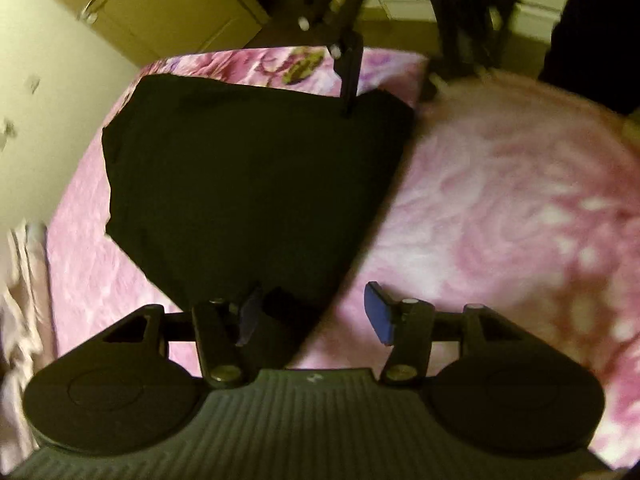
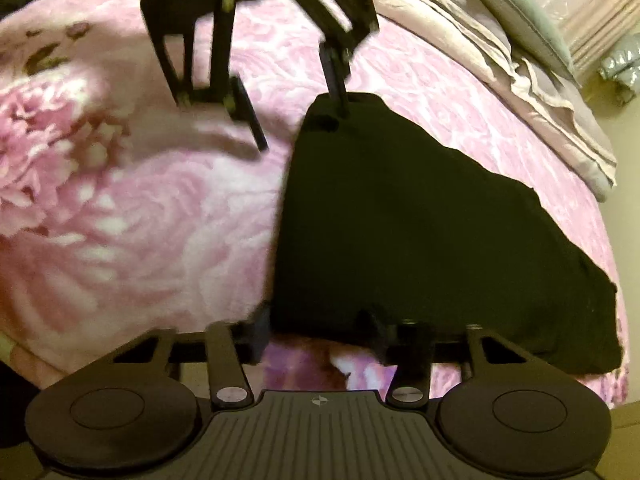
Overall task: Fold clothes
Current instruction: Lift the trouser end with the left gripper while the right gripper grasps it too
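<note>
Lying flat on a pink floral blanket (image 1: 500, 200) that covers a bed, a black garment (image 1: 248, 184) is folded into a rough wedge shape. The left gripper (image 1: 314, 314) hovers at one corner of it; its blue-padded fingers (image 1: 378, 312) stand apart, one over the black cloth and one over the blanket, pressing on nothing. The right gripper (image 2: 320, 332) sits low at the opposite edge of the garment, its fingers partly closed with the dark cloth edge between them; whether they pinch it cannot be told, since the view is dark and blurred. A rumpled beige quilt (image 2: 532, 92) and a grey-green pillow (image 2: 516, 8) lie beyond the garment, well apart from it.
</note>
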